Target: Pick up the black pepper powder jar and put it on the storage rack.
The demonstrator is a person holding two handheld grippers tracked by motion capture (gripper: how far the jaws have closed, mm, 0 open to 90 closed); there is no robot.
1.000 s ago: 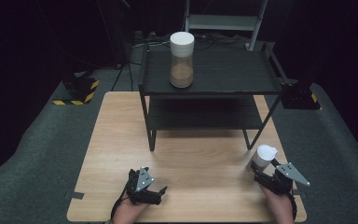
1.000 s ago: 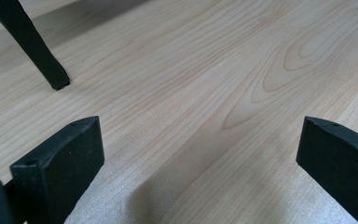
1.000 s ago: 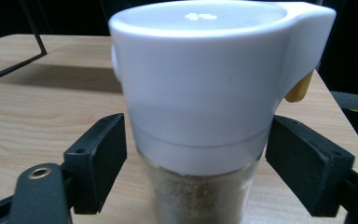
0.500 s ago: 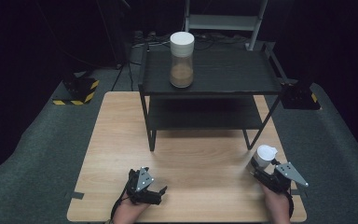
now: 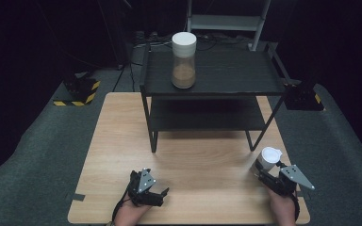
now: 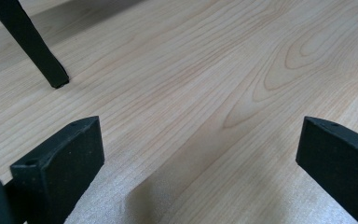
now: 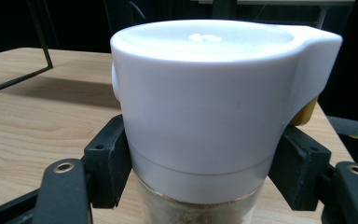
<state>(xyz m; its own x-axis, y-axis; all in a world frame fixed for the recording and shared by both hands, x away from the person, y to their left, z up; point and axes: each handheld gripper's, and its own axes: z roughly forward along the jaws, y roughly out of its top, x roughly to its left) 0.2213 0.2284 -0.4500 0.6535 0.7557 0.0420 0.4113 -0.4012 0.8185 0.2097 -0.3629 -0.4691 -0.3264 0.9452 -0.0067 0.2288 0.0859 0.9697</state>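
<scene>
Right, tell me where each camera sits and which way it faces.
High view: above the person's side, looking forward and down at the table, shelf, both hands.
Left gripper view: on the left gripper, facing bare table, a shelf leg; jaws open.
Right gripper view: on the right gripper, facing its clamped jar.
Shared: jar, high and right gripper views.

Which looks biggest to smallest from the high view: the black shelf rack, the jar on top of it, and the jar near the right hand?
1. Black shelf rack, clearly largest.
2. Jar on the rack.
3. Jar clamped by the right hand-held gripper, partly hidden. The two jars have similar white lids, so true sizes may match.
</scene>
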